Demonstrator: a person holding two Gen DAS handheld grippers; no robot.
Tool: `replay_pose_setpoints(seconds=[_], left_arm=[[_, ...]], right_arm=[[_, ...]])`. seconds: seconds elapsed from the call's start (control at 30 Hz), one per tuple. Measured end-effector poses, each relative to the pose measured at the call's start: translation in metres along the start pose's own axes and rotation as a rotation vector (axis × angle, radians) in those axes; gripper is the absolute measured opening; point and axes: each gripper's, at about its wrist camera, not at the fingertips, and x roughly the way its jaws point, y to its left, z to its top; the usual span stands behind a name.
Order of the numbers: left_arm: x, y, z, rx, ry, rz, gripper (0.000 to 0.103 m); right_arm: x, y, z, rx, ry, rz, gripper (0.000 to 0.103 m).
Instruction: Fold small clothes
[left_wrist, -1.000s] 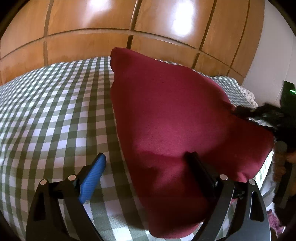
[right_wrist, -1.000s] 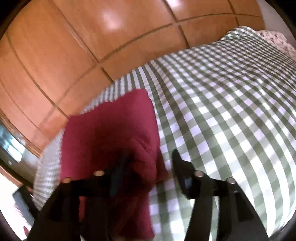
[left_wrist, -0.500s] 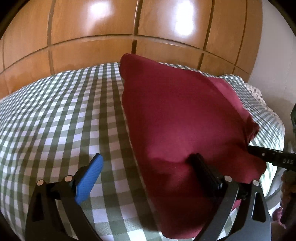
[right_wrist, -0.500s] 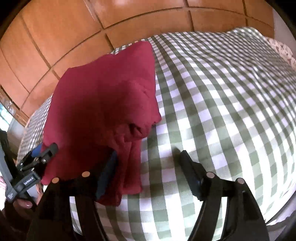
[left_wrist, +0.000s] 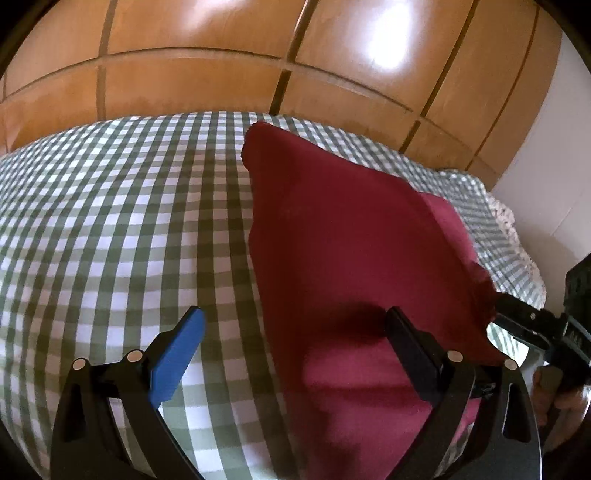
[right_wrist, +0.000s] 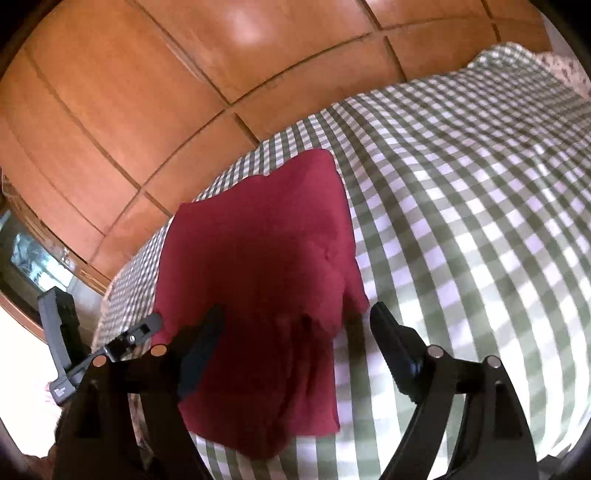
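Both grippers (left_wrist: 295, 332) (right_wrist: 299, 328) wide — garment (left_wrist: 351, 240) loose

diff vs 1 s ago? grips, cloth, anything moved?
The right gripper let go of the red cloth: a second ago its jaws pinched a bunched edge, now they are opening and that edge lies loose between them. Both grippers pulled back, so the cloth looks farther off. The left gripper stayed open, holding nothing. The cloth stayed folded on the checked bedspread.

red garment (left_wrist: 354, 258) near edge behind right fingers (left_wrist: 410, 347), bedspread (left_wrist: 122, 229) cropped
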Motion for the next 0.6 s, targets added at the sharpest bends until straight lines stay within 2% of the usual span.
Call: replay_pose_setpoints(seconds=[0.07, 0.2, 0.3, 0.6], left_arm=[[0.003, -0.002, 0.003, 0.01, 0.009, 0.008, 0.097], [0.007, -0.008, 0.002, 0.034, 0.021, 0.013, 0.097], [0.011, -0.007, 0.003, 0.041, 0.027, 0.012, 0.097], [0.02, 0.002, 0.005, -0.012, 0.072, -0.065, 0.098]], right_arm=[[0.01, -0.004, 0.004, 0.028, 0.018, 0.021, 0.081], [0.027, -0.012, 0.007, 0.05, 0.042, 0.008, 0.082], [0.035, -0.018, 0.008, 0.076, 0.05, 0.039, 0.082], [0.047, -0.022, 0.012, 0.077, 0.053, 0.07, 0.081]])
